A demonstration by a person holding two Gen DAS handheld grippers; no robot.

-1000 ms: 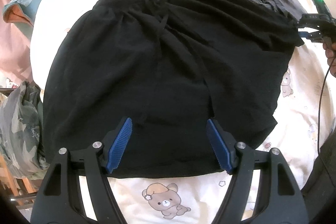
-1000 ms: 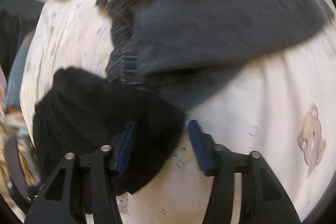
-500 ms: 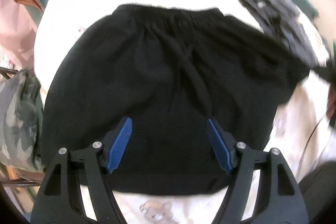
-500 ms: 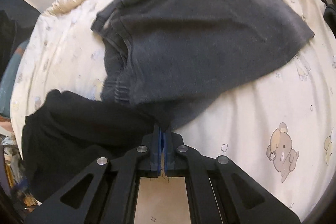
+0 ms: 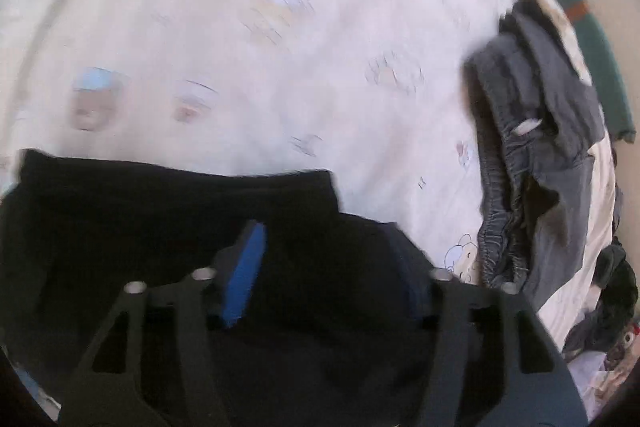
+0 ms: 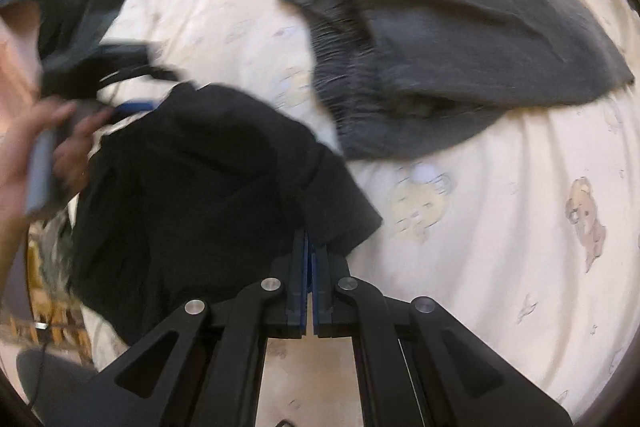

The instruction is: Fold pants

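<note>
Between the left gripper's (image 5: pixel 326 267) closing fingers lies black cloth of the pants (image 5: pixel 160 227), the pads not visibly pressing it. The right gripper's (image 6: pixel 310 259) fingers are pressed together, pinching a pants edge, the cloth bunched leftward toward the person's hand (image 6: pixel 48 147). Beyond both, grey shorts (image 6: pixel 460 39) lie on the bear-print bed (image 6: pixel 500 227).

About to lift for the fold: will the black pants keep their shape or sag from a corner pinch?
Likely floppy: the black pants bunch and drape in soft folds from the shut right gripper. Probably light, since a small edge pinch carries them. The left gripper is closing over the cloth, so a second hold should limit sagging.
</note>
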